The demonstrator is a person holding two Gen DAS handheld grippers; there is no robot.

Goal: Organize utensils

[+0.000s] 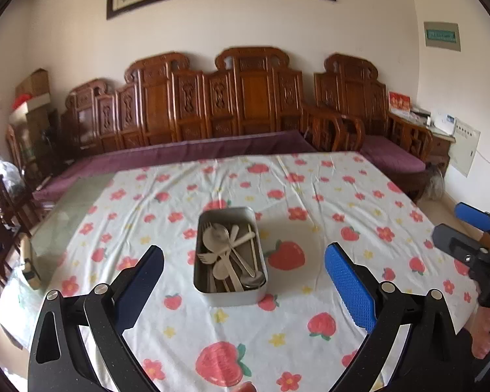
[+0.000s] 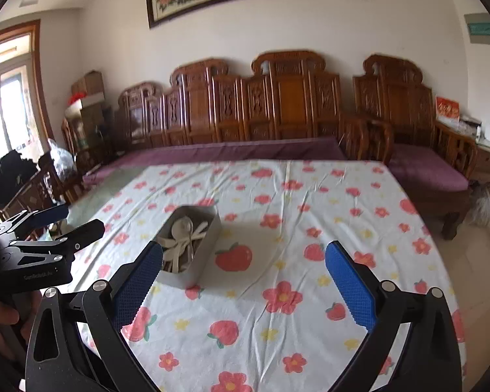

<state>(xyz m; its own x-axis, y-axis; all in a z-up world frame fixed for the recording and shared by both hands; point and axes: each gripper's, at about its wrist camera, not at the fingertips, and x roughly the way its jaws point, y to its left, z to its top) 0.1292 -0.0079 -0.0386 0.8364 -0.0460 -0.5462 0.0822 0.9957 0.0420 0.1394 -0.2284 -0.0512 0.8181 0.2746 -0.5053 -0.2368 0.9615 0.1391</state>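
Your left tongs (image 1: pixel 244 272) stand spread wide with nothing between the blue dimpled pads, framing the metal tin (image 1: pixel 230 254) in the lower middle of the left wrist view. Your right tongs (image 2: pixel 244 269) are spread just as wide and empty; in the right wrist view the same tin (image 2: pixel 187 245) sits just behind the left-hand pad, partly hidden by it.

Around the tin you have open cloth on every side: the tablecloth (image 1: pixel 310 196) runs bare to the far edge in the upper middle of the frame and to the right edge. At the left of the left wrist view the cloth stops short, and a strip of bare glassy tabletop (image 1: pixel 78 202) shows beside it.

The tin is a rounded-corner rectangle of dull grey metal with shallow upright walls. Inside it lies a loose heap of cutlery (image 1: pixel 232 254): pale cream spoons and forks, a shiny steel spoon, and thin sticks along the right wall, crossing one another untidily. The cloth is white, creased, printed with strawberries and red flowers. Beyond the far edge stands a carved wooden bench (image 1: pixel 245 98) with a purple cushion.
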